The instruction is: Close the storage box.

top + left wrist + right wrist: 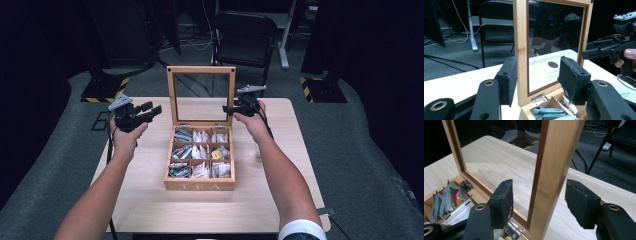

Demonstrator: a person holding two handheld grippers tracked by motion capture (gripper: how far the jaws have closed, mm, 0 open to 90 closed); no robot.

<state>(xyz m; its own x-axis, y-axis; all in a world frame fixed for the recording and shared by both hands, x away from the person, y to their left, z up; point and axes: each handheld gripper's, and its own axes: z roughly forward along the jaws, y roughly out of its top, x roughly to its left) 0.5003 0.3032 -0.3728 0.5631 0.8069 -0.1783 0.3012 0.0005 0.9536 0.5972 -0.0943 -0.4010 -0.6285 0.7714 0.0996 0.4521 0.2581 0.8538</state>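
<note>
Dark studio surroundings, grey floor, black chair [245, 37] beyond the far edge of a pale wooden table [150, 200]. Near table centre: wooden tea box [200, 185], marked TEA on the near wall, divided into nine compartments holding tea packets [201, 152]. Glass-paned lid [201, 95] hinged at the far wall and standing upright, fully raised. Left gripper [152, 110] held above the left part of the table, well left of the lid, aimed right toward it; jaws apart, nothing between the pads. From the left gripper view: left post of the lid frame [520, 50] lined up between the two black jaws but farther off, not touched; silver hinge [538, 98] at the lid's foot; packets in the compartment just below; round hole [552, 64] in the tabletop seen through the glass. Right gripper [231, 110] level with the lid's right edge, partway up the frame, aimed left. From the right gripper view: right post of the lid frame [554, 177] standing between the jaws; left pad [504, 200] set on the glass side of the post, right pad [580, 203] on the outer side with a clear gap; jaws open around the post, not clamped. Small clear item [258, 155] on the table right of the box, under the right forearm, too small to identify. Both forearms entering from the near edge.
</note>
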